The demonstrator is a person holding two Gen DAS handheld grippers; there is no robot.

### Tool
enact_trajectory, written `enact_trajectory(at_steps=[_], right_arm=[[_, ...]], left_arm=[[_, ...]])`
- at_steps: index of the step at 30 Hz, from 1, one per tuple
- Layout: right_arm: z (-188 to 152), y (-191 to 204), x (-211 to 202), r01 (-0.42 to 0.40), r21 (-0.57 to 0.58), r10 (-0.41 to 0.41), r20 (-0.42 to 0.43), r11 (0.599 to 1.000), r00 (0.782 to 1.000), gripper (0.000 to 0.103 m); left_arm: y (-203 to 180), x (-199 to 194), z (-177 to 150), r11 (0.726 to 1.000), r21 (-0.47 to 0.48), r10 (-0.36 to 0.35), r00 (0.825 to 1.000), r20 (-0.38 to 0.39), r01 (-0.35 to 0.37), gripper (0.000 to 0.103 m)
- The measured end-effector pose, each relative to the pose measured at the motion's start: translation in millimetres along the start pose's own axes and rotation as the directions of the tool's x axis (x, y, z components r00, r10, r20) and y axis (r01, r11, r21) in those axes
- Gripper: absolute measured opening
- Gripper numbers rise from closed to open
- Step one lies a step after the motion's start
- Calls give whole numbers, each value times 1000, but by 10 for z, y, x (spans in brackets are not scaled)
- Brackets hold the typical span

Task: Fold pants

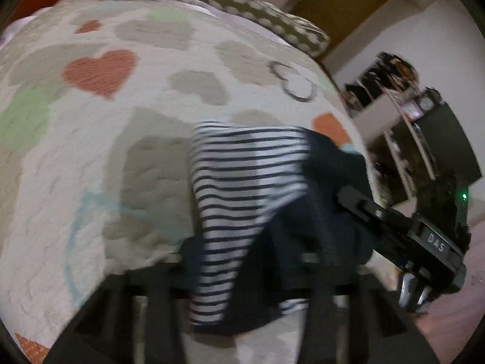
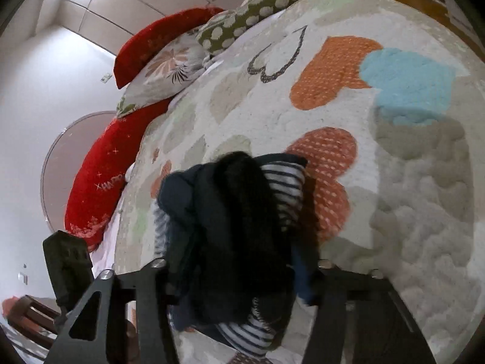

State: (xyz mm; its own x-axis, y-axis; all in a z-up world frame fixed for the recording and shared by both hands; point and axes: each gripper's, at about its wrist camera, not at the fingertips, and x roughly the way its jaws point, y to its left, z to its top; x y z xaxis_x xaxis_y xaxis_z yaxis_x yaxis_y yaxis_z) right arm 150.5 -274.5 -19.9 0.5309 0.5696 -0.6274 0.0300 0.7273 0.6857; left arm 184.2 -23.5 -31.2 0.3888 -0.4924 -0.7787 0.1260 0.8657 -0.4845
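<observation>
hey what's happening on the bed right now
A person is folding pants on a heart-patterned quilt, a handheld gripper in each hand. The pants are dark navy with a striped lining showing. The left gripper and the right gripper each have the bunched cloth between their fingers. The pants are gathered and lifted, not yet a flat fold. Pillows lie at the far end.

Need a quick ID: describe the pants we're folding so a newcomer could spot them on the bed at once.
Start at the heart-patterned quilt covering the bed. At its near edge lie the pants, bunched between both grippers. They alone mix dark navy cloth with a navy-and-white striped lining; the pillows at the head are red, floral or dotted.
</observation>
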Motion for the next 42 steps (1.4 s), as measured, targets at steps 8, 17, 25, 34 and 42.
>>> enact_trajectory(at_steps=[8,17,25,34,42], right_arm=[[156,146,-267,44,-56,-40,73,997,996,42],[101,477,-694,170,-148,-129,256,974,958,51],[-39,332,-106,170,-101,-162,78,980,984,58],[-416,638,-685,257,-222,-204,237,941,950,73],[-1006,743,-1043,347,-277,-263,300,896,917,78]], left_arm=[[-164,172,70,987,35,157,988,14,-157,42],[-30,-353,-269,984,-36,176,976,127,-173,69],[32,-572,-648,973,-35,229,962,150,-227,69],[-394,-1252,-977,929,20,324,836,443,-370,94],[-722,-1680,-1235,904,52,319,750,579,-425,103]])
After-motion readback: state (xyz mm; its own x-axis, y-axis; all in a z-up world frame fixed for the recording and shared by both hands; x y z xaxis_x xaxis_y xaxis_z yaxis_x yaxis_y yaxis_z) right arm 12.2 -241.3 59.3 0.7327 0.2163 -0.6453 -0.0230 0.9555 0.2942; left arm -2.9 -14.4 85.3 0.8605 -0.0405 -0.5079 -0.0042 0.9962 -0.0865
